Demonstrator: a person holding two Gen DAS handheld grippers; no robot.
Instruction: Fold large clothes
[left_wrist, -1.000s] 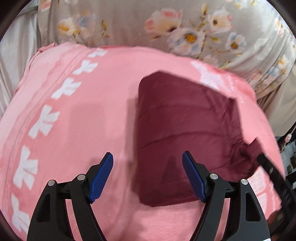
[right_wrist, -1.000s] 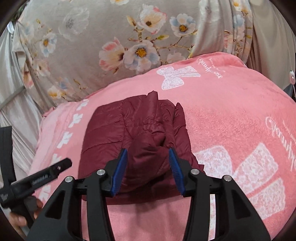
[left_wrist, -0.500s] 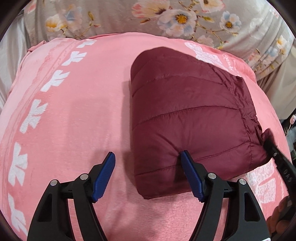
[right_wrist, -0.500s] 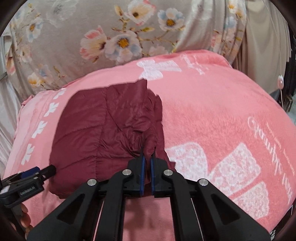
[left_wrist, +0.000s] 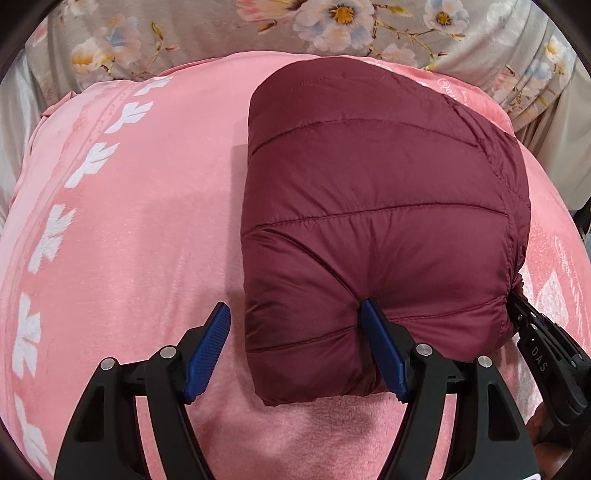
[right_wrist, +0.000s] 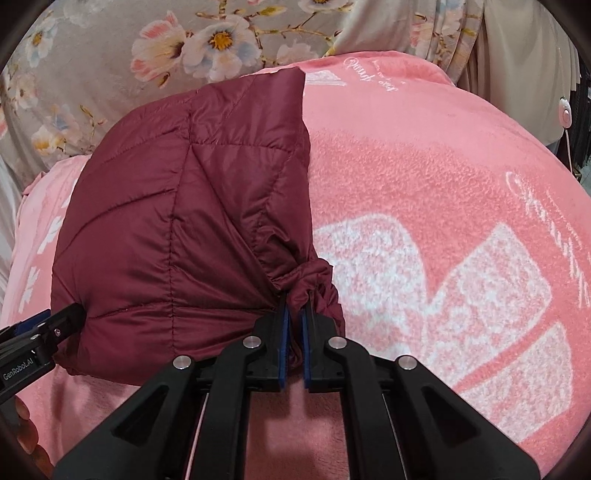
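A maroon quilted puffer jacket lies folded into a thick bundle on the pink blanket. My left gripper is open, its jaws astride the bundle's near left corner, the right finger pressed into the fabric. My right gripper is shut on a gathered bit of the jacket at its near right edge. The right gripper also shows in the left wrist view, and the left gripper shows at the left edge of the right wrist view.
The pink blanket with white bow prints covers the bed. A grey floral sheet lies behind it. A beige curtain hangs at the far right, with a small pink device on a cord.
The right gripper closed on the jacket's edge. Both grippers moved in closer to the bundle, which now lies flatter and smoother; the left stays open at its corner.
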